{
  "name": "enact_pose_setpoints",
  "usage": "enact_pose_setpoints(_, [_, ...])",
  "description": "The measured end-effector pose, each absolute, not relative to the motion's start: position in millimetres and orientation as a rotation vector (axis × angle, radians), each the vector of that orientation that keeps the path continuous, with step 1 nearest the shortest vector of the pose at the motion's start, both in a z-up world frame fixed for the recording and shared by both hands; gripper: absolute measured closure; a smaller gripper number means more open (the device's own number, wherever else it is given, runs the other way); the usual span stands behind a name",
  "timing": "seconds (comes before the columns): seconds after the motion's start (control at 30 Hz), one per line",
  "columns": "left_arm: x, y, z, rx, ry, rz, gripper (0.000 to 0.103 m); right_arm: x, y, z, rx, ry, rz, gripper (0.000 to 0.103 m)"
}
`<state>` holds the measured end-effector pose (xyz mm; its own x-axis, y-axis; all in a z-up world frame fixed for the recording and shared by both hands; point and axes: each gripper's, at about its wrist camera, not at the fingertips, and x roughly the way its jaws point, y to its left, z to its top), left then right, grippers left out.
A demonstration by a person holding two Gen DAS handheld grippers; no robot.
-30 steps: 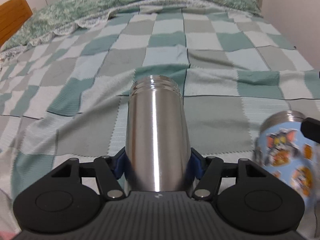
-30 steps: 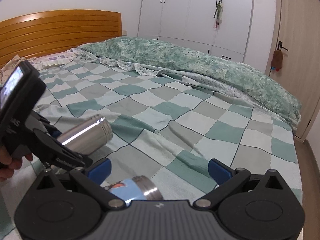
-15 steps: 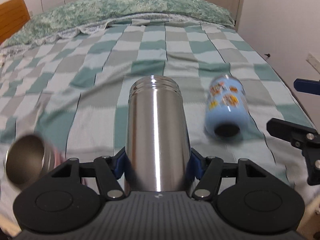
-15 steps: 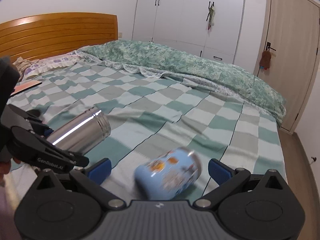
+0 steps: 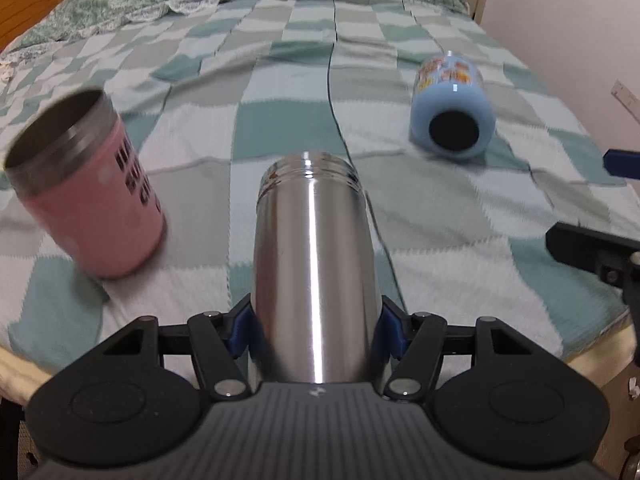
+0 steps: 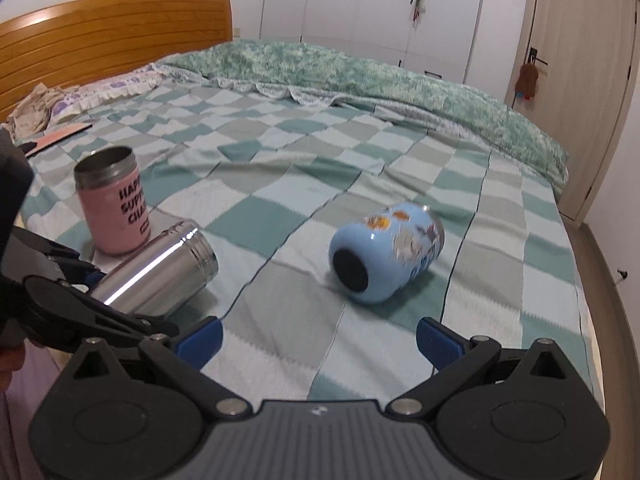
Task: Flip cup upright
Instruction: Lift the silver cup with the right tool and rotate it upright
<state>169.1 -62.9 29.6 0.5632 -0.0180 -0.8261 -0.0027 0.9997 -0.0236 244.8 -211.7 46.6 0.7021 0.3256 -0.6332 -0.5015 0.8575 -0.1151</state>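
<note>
I'm in a home bedroom: bed with checkered blanket [image 6: 360, 184], wooden headboard [image 6: 116, 36], white wardrobe [image 6: 380, 12], door [image 6: 576, 80].

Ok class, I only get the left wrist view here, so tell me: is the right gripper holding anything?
Observer: No. The right gripper is open and empty, jaws wide apart, short of the blue cup lying on its side.
Operator: How does the steel cup look from over there?
Observer: The left gripper holds the steel cup nearly sideways, not yet upright, its mouth close beside the upright pink cup.
</note>
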Motion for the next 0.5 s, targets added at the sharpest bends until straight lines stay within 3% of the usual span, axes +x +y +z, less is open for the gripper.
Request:
enact_pose_setpoints(0.13, [166, -63, 29, -0.015, 0.962, -0.023, 0.039, 238, -212, 43, -0.29, 0.663, 0.452, 0.0])
enact_pose_setpoints(0.2, [164, -62, 31, -0.013, 0.955, -0.035, 0.033, 234, -212, 44, -0.29, 0.669, 0.442, 0.0])
enact_pose_setpoints(0.27, [156, -57, 38, -0.024, 0.914, -0.065, 0.002, 230, -212, 46, -0.283, 0.669, 0.438, 0.0])
enact_pose_setpoints(0.5, [122, -23, 62, -0.058, 0.774, -0.139, 0.0, 217, -205, 62, -0.234, 0.655, 0.43, 0.0])
